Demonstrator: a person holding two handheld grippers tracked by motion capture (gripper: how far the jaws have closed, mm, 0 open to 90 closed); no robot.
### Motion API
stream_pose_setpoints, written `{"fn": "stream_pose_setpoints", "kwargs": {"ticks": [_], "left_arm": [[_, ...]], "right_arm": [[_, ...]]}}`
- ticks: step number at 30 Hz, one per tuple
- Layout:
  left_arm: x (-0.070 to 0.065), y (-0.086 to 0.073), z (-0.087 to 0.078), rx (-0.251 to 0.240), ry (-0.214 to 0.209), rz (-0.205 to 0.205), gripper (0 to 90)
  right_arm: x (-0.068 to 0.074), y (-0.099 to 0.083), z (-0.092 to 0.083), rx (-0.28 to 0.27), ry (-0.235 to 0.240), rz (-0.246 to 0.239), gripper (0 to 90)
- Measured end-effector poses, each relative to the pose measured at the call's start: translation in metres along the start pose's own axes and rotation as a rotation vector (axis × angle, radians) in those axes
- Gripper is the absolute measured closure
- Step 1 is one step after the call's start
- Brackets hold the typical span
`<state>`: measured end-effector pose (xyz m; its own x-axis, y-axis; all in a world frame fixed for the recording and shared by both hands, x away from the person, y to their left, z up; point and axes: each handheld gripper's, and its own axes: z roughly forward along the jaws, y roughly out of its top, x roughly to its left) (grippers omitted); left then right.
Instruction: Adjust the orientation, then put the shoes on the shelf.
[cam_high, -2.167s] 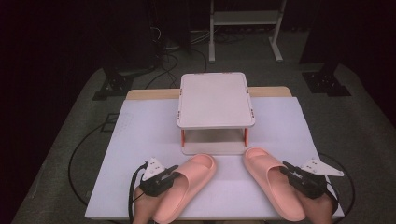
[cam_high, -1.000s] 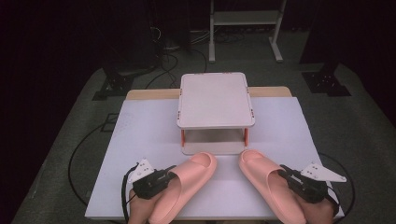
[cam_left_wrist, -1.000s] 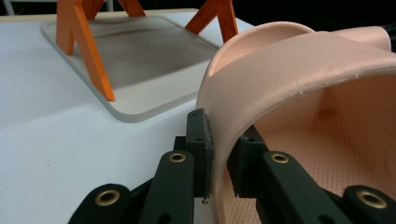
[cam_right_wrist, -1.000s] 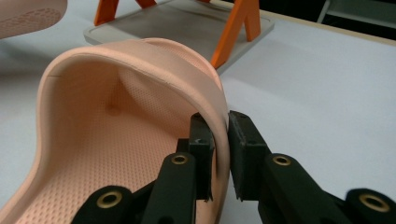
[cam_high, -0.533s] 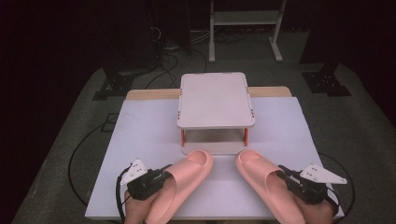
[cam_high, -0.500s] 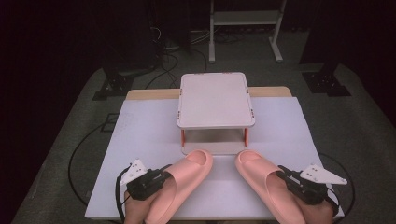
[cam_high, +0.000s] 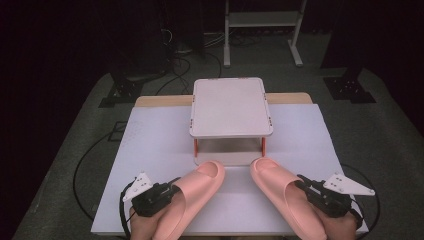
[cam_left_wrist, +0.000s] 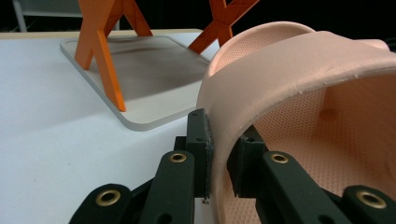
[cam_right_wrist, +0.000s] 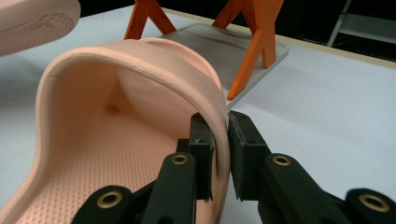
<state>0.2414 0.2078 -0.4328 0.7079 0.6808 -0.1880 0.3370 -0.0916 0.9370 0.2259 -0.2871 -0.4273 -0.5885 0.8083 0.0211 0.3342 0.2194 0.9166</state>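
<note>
You are holding two pink slippers at the near end of the white table (cam_high: 150, 150), one in each gripper. The left slipper (cam_high: 192, 192) is lying with its toe pointing toward the middle of the table, just short of the small rack (cam_high: 231, 107). Your left gripper (cam_high: 162, 192) is clamping the outer edge of its strap: in the left gripper view the black jaws are pressing together on the thin pink wall of the left slipper (cam_left_wrist: 299, 93), one pad outside and one inside.

The right slipper (cam_high: 285, 192) is mirroring it, with its toe angling inward so the two toes are sitting near each other but apart, both close to the front edge of the rack's grey base plate (cam_high: 227, 159). Your right gripper (cam_high: 317, 192) is gripping the strap's outer edge the same way; in the right gripper view its jaws are squeezing the rim of the right slipper (cam_right_wrist: 140, 93) between them.

The rack is standing in the middle of the table on orange legs (cam_left_wrist: 105, 60), with its pale top shelf above the base plate. Beyond the table, a white metal stand (cam_high: 262, 25) is standing on the dark floor.
</note>
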Motion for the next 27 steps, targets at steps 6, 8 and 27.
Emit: {"fn": "stream_pose_setpoints", "kwargs": {"ticks": [6,8,27], "left_arm": [[-0.003,0.006,-0.001,-0.012,-0.013,0.008,80.5],[-0.003,0.009,-0.001,-0.015,-0.021,0.017,80.5],[-0.007,0.055,-0.003,-0.031,-0.060,0.077,80.4]], "right_arm": [[0.002,-0.001,-0.006,0.003,0.006,0.003,79.7],[0.003,0.000,-0.008,0.001,-0.005,0.005,79.6],[0.001,0.041,-0.027,-0.053,-0.007,-0.020,79.7]]}}
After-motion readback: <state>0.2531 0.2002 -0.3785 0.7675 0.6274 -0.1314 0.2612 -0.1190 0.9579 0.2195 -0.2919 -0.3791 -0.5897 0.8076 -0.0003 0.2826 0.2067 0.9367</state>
